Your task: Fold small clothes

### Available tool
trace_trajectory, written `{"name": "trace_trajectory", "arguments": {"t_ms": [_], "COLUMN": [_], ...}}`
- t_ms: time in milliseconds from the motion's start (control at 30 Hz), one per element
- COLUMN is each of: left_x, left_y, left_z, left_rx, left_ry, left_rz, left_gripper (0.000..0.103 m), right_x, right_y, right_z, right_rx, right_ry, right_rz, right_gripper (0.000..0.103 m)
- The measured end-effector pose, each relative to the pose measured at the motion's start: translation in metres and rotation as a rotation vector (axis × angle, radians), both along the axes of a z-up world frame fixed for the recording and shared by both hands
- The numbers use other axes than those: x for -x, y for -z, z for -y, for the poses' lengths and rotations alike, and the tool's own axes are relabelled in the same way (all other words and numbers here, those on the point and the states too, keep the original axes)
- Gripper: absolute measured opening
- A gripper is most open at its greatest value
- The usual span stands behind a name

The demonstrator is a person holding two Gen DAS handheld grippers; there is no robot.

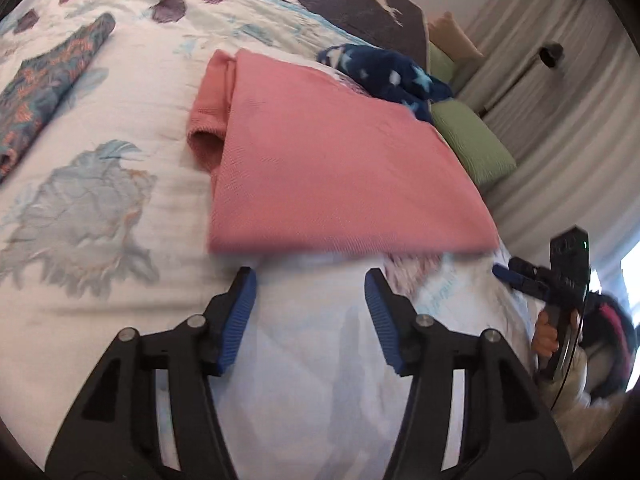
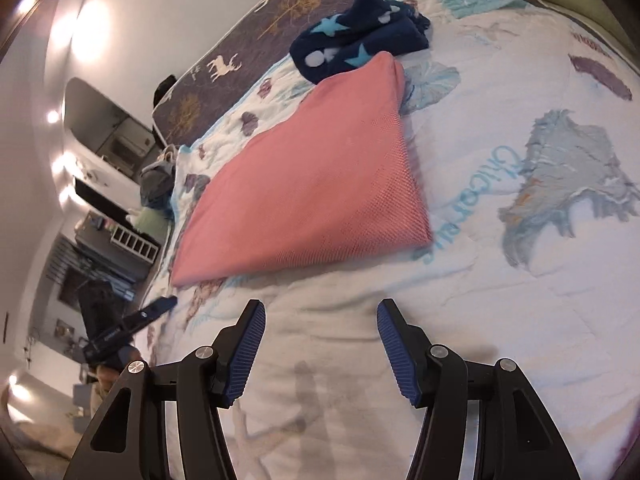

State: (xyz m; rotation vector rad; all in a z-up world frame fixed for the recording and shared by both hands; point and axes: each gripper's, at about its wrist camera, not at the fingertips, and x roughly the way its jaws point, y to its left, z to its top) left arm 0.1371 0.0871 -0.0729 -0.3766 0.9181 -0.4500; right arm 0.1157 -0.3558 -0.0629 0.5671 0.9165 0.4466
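Both your grippers hang just above the bed point(image 1: 120, 216): the left gripper point(image 1: 311, 280) and the right gripper point(image 2: 320, 312) each have blue fingers point(image 1: 240, 320) spread wide, released, grasping and touching nothing. Your pink garment point(image 1: 332, 176) lies folded flat at mid-frame, one sleeve showing at its upper left. Behind it sits a navy star-patterned piece point(image 1: 384, 72); a patterned folded garment point(image 1: 52, 84) lies upper left.

The white bedspread point(image 2: 500, 80) carries blue lettering that seems to read "Chicco", the rest illegible
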Motion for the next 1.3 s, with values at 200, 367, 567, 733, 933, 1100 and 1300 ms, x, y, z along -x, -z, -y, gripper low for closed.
{"name": "trace_trajectory", "arguments": {"t_ms": [200, 367, 567, 733, 933, 1100, 1300], "left_x": [-0.027, -0.017, 0.023, 0.076, 0.092, 0.098, 0.075], "left_y": [0.016, 0.010, -0.038, -0.044, -0.017, -0.012, 0.002], "left_z": [-0.030, -0.032, -0.009, 0.005, -0.006, 0.012, 0.018], "left_rx": [0.243, 0.292, 0.233, 0.115, 0.088, 0.092, 0.239], "left_ry": [-0.189, -0.224, -0.110, -0.038, -0.112, -0.066, -0.109], "left_rz": [-0.090, -0.075, 0.016, 0.008, -0.071, -0.112, -0.126], "left_gripper": [0.009, 0.005, 0.005, 0.005, 0.009, 0.049, 0.061], "right_x": [-0.038, -0.041, 0.006, 0.067, 0.075, 0.041, -0.017], "right_y": [0.009, 0.005, -0.048, -0.061, -0.027, 0.000, 0.010], "right_z": [0.014, 0.007, 0.019, 0.035, 0.062, 0.068, 0.051], "right_rx": [-0.160, -0.093, -0.082, 0.002, 0.016, -0.158, -0.186], "right_ry": [0.166, 0.186, 0.213, 0.244, 0.208, 0.182, 0.156], "right_rz": [-0.024, -0.020, 0.112, 0.136, 0.022, -0.040, -0.014], "right_gripper": [0.052, 0.007, 0.003, 0.001, 0.037, 0.048, 0.066]}}
